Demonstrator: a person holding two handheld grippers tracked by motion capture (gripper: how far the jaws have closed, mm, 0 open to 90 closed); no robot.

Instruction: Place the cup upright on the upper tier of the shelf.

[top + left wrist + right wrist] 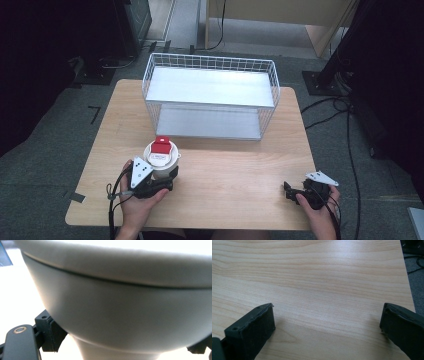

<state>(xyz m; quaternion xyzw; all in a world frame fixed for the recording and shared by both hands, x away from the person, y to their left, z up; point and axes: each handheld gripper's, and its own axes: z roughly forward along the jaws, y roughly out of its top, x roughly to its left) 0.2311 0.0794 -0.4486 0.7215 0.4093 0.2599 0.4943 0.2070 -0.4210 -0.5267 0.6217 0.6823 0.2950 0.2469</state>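
Smooth round white cup (161, 160) on wood-grain table (240, 175)

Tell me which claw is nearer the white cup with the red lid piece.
Left. The left claw is at the white cup, its jaws either side of the base; the right claw sits open, well off toward the table's right edge.

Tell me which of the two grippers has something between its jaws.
The left gripper: its jaws flank the white cup. The right gripper has open jaws over bare table.

Left gripper (165, 176) at white cup (162, 159) with red-topped lid, front-left of surface (235, 165). Right gripper (295, 191) low at front-right. Wire rack (210, 95) behind.
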